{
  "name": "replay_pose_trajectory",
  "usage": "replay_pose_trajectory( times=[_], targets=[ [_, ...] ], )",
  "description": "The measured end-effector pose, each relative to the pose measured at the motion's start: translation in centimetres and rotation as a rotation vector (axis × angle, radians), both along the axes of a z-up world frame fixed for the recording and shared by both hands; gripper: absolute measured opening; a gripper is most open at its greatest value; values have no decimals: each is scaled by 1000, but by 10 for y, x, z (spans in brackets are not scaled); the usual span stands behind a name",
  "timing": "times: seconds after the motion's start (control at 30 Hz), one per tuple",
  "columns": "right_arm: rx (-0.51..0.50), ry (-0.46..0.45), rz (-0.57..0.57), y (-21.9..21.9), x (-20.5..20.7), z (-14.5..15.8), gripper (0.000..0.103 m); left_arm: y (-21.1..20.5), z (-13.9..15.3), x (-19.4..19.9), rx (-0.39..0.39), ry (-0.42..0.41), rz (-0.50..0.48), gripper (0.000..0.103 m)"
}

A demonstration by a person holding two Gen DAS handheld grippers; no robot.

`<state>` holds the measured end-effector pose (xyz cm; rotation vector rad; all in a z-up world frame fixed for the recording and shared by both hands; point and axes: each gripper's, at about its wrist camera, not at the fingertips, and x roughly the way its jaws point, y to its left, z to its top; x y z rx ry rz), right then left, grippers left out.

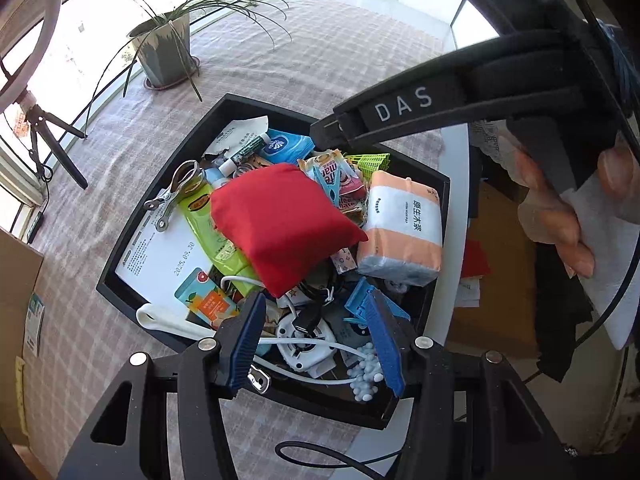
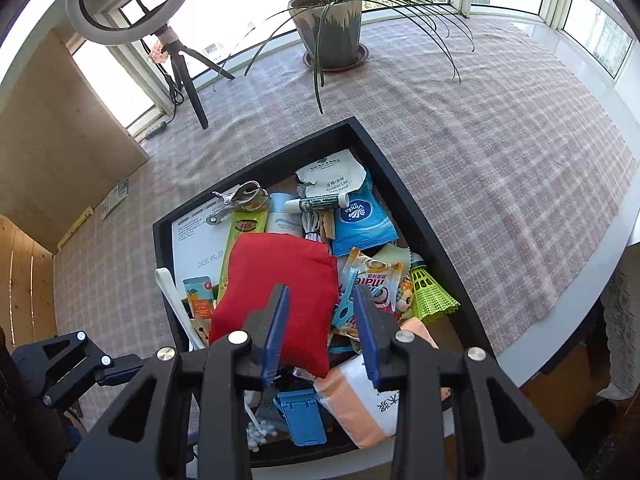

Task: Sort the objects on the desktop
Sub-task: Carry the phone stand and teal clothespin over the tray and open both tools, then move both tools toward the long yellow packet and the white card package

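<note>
A black tray (image 1: 120, 276) on the checked cloth is piled with small items. A red cloth pouch (image 1: 280, 224) lies on top, beside an orange-and-white tissue pack (image 1: 404, 228). My left gripper (image 1: 316, 340) hangs open over the tray's near end, above a white cable and a blue plastic stand, gripping nothing. In the right wrist view my right gripper (image 2: 320, 328) is open above the red pouch (image 2: 276, 264); the pouch's near corner lies between the pads, unpressed. The tissue pack (image 2: 360, 396) sits under its right finger. A green shuttlecock (image 2: 430, 292) and a blue wipes pack (image 2: 362, 216) lie further in.
A potted plant (image 2: 330, 32) stands at the back of the table. A ring light on a tripod (image 2: 132, 0) and a cardboard box (image 2: 60, 140) are at the left. The table's rounded edge (image 2: 560, 320) runs close to the tray's right side.
</note>
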<state>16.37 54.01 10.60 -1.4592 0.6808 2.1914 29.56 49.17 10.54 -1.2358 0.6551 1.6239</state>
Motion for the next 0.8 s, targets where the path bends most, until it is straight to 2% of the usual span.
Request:
replay_pose_trajectory(
  times=[0.13, 0.4, 0.6, 0.8],
  targets=[
    [-15, 22, 37, -12, -19, 1, 42, -24, -7, -25, -3, -11, 84, 50],
    [-49, 54, 159, -50, -84, -2, 43, -114, -24, -96, -7, 25, 324, 49],
    [-54, 59, 289, -95, -145, -10, 44, -216, -49, -155, -27, 22, 555, 50],
    [-61, 51, 388, -140, -199, -26, 49, -339, -78, -209, -35, 28, 818, 50]
  ],
)
